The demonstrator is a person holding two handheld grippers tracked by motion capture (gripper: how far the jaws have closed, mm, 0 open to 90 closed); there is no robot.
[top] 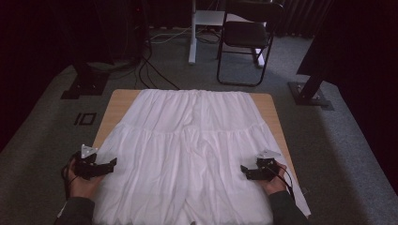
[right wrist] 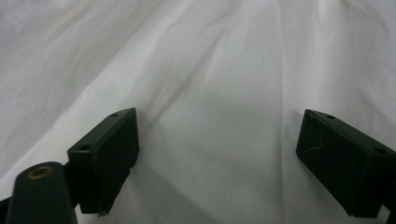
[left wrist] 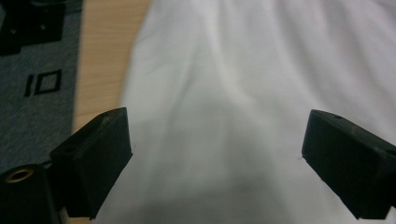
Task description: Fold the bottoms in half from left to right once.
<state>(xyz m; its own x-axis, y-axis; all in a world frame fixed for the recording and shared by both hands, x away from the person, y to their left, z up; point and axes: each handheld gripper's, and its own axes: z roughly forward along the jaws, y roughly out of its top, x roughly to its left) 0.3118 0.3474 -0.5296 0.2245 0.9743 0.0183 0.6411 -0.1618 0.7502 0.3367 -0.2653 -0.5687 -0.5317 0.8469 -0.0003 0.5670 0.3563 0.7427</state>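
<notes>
Left gripper: at 8 o'clock on the tabletop, held in a hand, sleeve below. Jaws spread wide with nothing between them, pointing toward 3 o'clock over the near left edge of the cloth. In the left gripper view the jaws stand apart above the white fabric, with a strip of bare wood and grey carpet at 10 o'clock.

Right gripper: at 4 o'clock, held in the other hand, cable looping beside the wrist. Jaws apart and empty, pointing toward 9 o'clock over the near right part of the cloth. In the right gripper view the jaws are wide apart above wrinkled fabric.

Cloth: white, gathered in tiers, spread flat across most of the tabletop, near hem at 6 o'clock, narrower gathered band at 12 o'clock. Whether either gripper touches it cannot be told.

Tabletop: light wood, bare strips showing at 9, 3 and 11 o'clock around the cloth.

Carpet: grey, around the tabletop.

Chair: black, folding, at 1 o'clock beyond the tabletop.

Post: white, upright, at 12 o'clock, left of the chair.

Cables: black, trailing on the carpet at 11 o'clock.
</notes>
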